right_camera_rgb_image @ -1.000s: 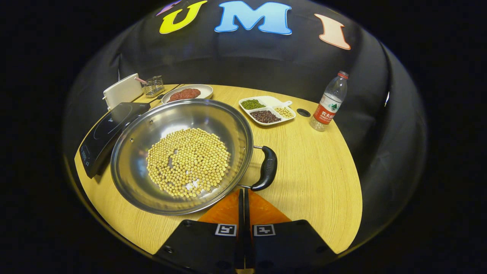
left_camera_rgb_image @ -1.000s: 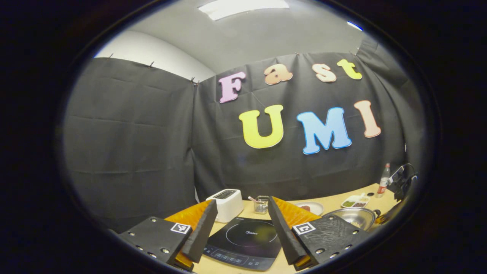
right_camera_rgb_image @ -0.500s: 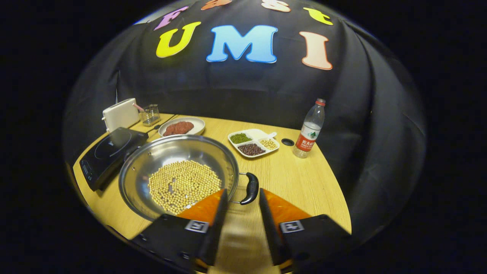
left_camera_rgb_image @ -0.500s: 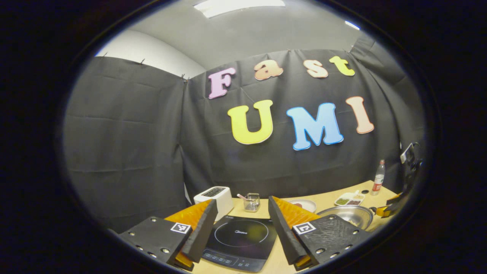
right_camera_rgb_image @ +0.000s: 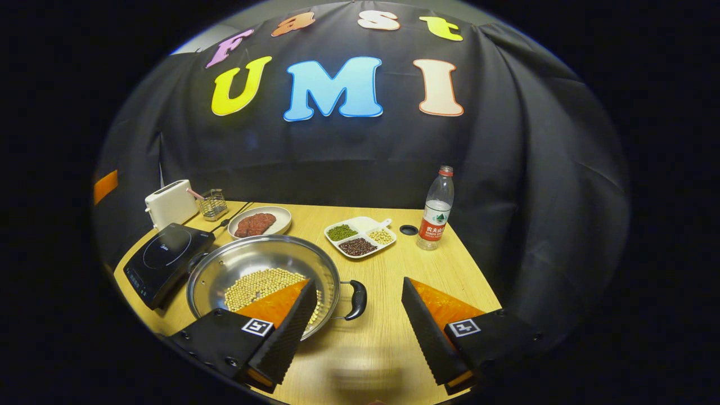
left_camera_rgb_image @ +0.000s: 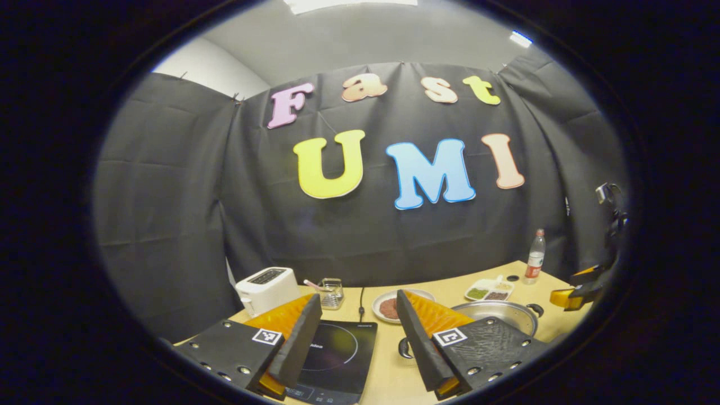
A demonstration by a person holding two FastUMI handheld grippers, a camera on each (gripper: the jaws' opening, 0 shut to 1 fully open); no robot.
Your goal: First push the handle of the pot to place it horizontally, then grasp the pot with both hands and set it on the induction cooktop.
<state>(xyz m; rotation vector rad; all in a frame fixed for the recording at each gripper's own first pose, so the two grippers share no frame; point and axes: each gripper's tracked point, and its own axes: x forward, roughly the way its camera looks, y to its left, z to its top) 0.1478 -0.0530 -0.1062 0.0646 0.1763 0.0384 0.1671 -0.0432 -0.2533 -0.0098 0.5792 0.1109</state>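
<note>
Now, on the desk (right_camera_rgb_image: 427, 281), the induction cooktop (right_camera_rgb_image: 166, 256) is seen at the left, with the pot (right_camera_rgb_image: 264, 275) of beans just beside it. Both handles look level, so grasping seems next. The left claw (left_camera_rgb_image: 357, 343) and right claw (right_camera_rgb_image: 357, 329) are held open, gripping nothing.

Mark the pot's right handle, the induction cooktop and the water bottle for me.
pot's right handle (right_camera_rgb_image: 356, 300), right gripper view, on the dark grip's middle.
induction cooktop (right_camera_rgb_image: 167, 254), right gripper view, on the glass top inside the ring.
water bottle (right_camera_rgb_image: 434, 216), right gripper view, on its label.
</note>
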